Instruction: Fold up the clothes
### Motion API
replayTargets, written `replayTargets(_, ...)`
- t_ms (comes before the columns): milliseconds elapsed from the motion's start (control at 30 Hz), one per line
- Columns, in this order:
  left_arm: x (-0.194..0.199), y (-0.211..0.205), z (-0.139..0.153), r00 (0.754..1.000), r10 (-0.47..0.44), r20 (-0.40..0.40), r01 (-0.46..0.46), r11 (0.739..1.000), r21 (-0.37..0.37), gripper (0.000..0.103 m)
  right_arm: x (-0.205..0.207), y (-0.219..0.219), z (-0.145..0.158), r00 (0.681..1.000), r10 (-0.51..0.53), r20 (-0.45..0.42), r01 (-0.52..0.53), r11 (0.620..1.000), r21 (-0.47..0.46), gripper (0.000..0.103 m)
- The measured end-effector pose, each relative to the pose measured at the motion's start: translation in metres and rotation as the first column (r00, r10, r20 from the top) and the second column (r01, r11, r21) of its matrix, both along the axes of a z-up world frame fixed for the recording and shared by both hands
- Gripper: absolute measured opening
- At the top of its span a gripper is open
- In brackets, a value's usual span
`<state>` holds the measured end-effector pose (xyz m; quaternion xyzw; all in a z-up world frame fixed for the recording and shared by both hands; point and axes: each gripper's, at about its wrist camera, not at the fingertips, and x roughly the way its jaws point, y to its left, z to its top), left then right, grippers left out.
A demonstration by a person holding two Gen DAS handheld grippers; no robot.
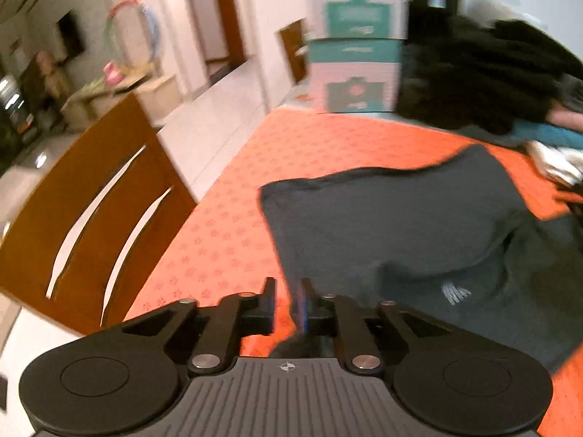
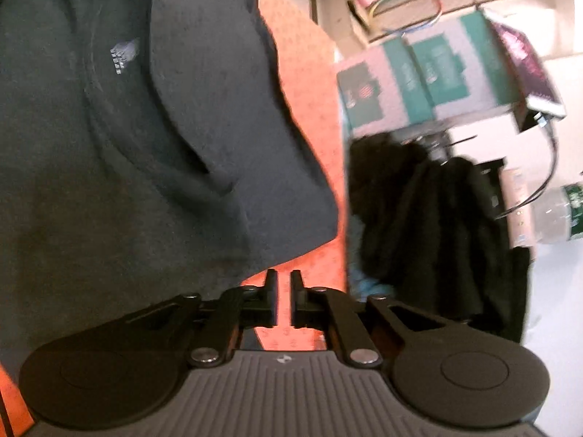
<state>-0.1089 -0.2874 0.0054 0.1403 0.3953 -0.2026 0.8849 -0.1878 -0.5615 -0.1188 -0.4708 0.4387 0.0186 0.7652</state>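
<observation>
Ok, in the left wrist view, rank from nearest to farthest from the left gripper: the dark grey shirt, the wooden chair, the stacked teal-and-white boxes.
1. Dark grey shirt, at the left gripper, ahead and right.
2. Brown wooden chair, left, beside the orange tablecloth.
3. Stacked teal-and-white boxes, beyond the far edge.

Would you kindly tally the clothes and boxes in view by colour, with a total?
Dark grey-green cotton T-shirt with small white logo, spread on the orange patterned tablecloth: 1
Black fuzzy garment heap: 1
Teal-and-white cardboard boxes, stacked: at least 2
White crumpled cloth: 1
Total: 5, counting two boxes; blur hides finer detail.
</observation>
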Motion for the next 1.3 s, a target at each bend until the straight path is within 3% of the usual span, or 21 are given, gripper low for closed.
replayTargets(100,0.017,0.008,-0.002,0.998,0.063,-0.025,-0.063,0.997,-0.036,0.028,-0.002,-0.006,0.006,1.0,-0.026,0.012,0.025,0.999,0.042,0.017)
replayTargets(200,0.012,0.022,0.004,0.997,0.062,-0.04,-0.064,0.996,-0.057,0.028,-0.018,-0.011,0.021,0.999,-0.037,0.01,0.036,0.989,0.144,0.025)
replayTargets(400,-0.033,0.038,0.002,0.995,-0.051,-0.09,0.049,0.998,-0.033,0.043,-0.076,-0.014,0.049,0.998,0.03,-0.061,-0.005,0.931,0.366,0.037)
replayTargets(467,-0.055,0.039,-0.006,0.988,-0.104,-0.11,0.104,0.995,-0.006,0.05,-0.096,-0.012,0.051,0.994,0.072,-0.08,-0.035,0.917,0.397,0.05)
replayTargets(533,-0.08,0.039,-0.016,0.98,-0.158,-0.122,0.164,0.986,0.035,0.056,-0.113,-0.008,0.048,0.989,0.115,-0.091,-0.07,0.917,0.392,0.061)
replayTargets(667,-0.122,0.033,-0.04,0.96,-0.26,-0.105,0.276,0.945,0.177,0.056,-0.137,0.005,0.035,0.974,0.199,-0.109,-0.149,0.923,0.354,0.067)
replayTargets(800,-0.143,0.023,-0.059,0.941,-0.325,-0.098,0.34,0.897,0.282,0.057,-0.147,0.024,0.013,0.956,0.282,-0.086,-0.264,0.949,0.171,0.067)
replayTargets(933,-0.15,0.016,-0.075,0.926,-0.366,-0.095,0.376,0.864,0.335,0.06,-0.152,0.033,-0.01,0.929,0.354,-0.111,-0.351,0.935,0.05,0.063)
replayTargets(1033,-0.154,0.014,-0.084,0.92,-0.382,-0.09,0.387,0.844,0.372,0.059,-0.152,0.036,-0.01,0.931,0.336,-0.143,-0.332,0.942,0.052,0.03)
replayTargets(1067,-0.155,0.013,-0.085,0.92,-0.385,-0.081,0.385,0.838,0.386,0.047,-0.152,0.037,-0.007,0.935,0.325,-0.141,-0.321,0.946,0.054,0.021)
replayTargets(1133,-0.156,0.014,-0.085,0.917,-0.394,-0.054,0.38,0.828,0.411,0.013,-0.154,0.04,0.001,0.946,0.3,-0.127,-0.293,0.954,0.067,0.014)
replayTargets(1300,-0.162,0.028,-0.059,0.922,-0.385,0.04,0.343,0.861,0.374,0.011,-0.164,0.045,0.034,0.967,0.241,-0.087,-0.23,0.965,0.123,0.012)
